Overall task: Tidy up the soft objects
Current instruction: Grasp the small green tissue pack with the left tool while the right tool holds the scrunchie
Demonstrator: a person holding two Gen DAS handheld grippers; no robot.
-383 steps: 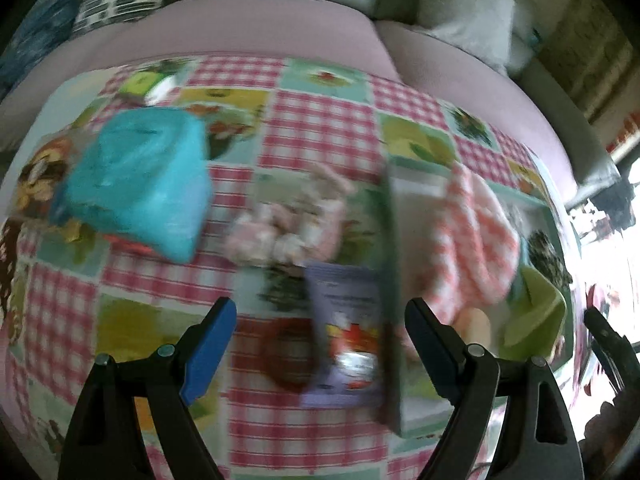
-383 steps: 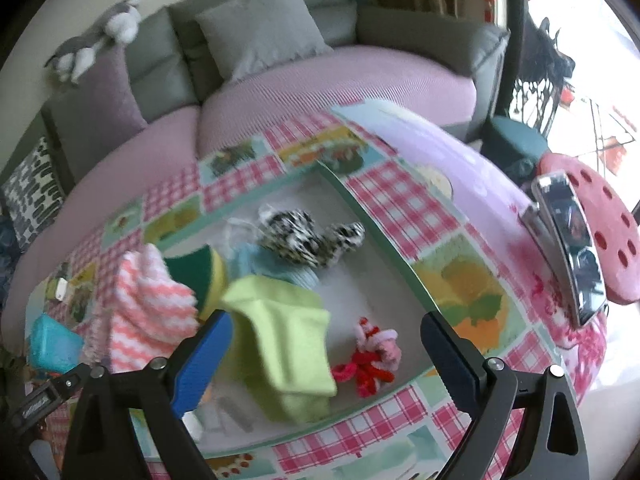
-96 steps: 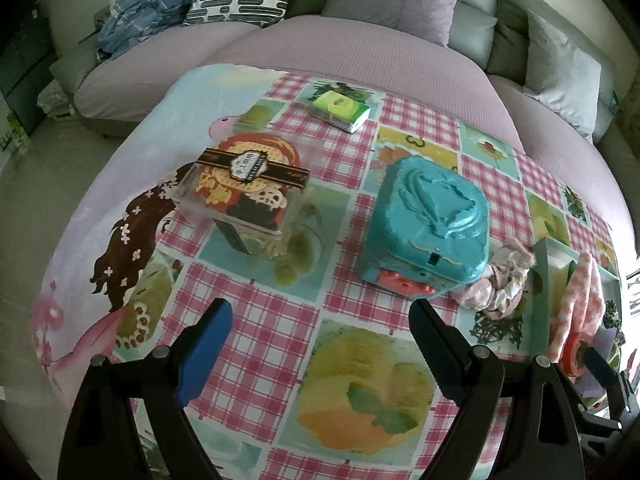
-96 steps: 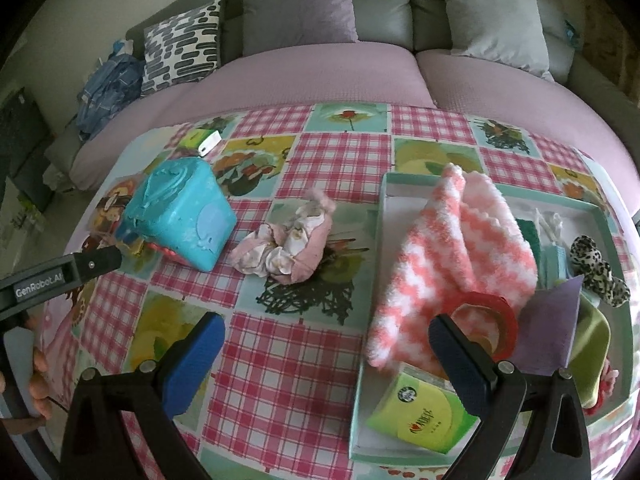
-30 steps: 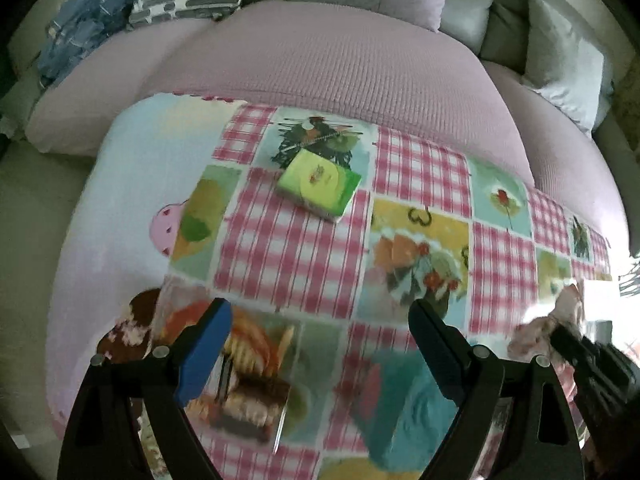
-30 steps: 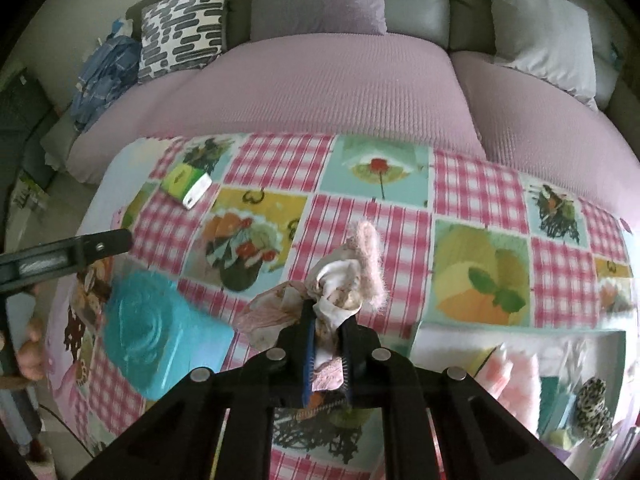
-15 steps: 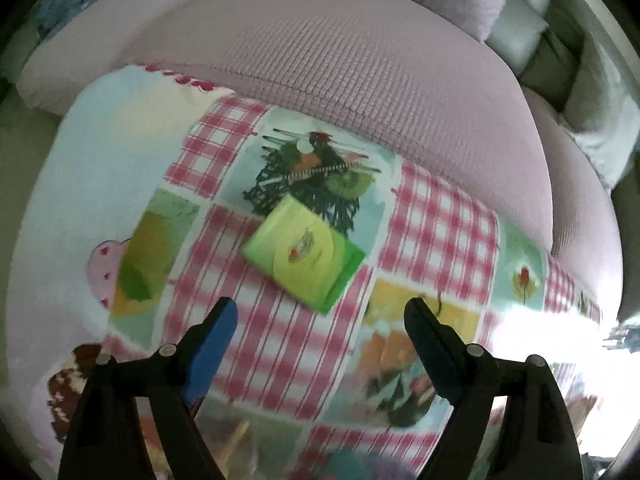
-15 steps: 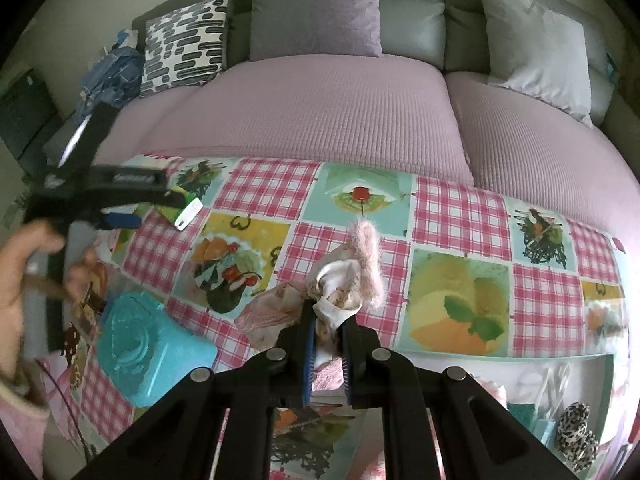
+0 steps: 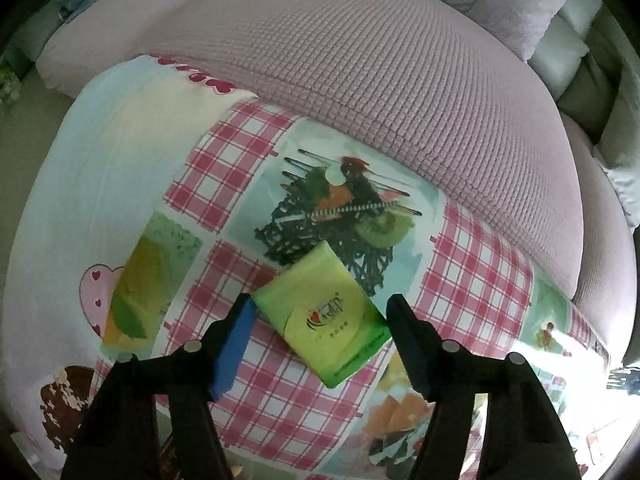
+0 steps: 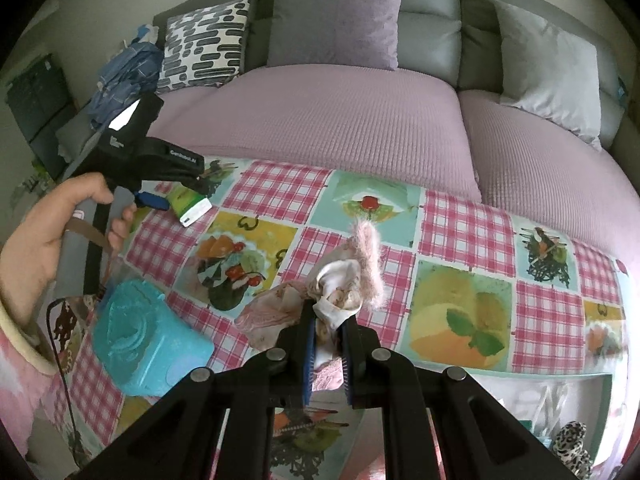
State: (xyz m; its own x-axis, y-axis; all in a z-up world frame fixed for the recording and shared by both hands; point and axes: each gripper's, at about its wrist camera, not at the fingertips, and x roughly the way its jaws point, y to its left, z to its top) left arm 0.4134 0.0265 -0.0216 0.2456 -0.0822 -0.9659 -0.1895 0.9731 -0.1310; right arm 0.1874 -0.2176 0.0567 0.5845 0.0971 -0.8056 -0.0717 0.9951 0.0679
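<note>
Green plastic-wrapped tissue pack (image 9: 325,314) with a small red-and-white logo, too small to read, lies flat on the patchwork-print tabletop (image 9: 224,184). The left tongs (image 9: 320,314) straddle that pack, closing, pads not yet pressing it. Well apart from the pack, the right tongs (image 10: 329,338) are clamped on a pink-and-cream fabric scrunchie (image 10: 348,276). White "GenRobot.AI" lettering marks the left tool's black body.

a green tissue pack (image 9: 326,314) lies flat on the checked tablecloth (image 9: 224,168), turned at a slant, near the cloth's edge by the sofa. a soft pink and cream cloth bundle (image 10: 340,288) with a fluffy pink bit on top sits bunched up, farther in on the cloth from the pack.
</note>
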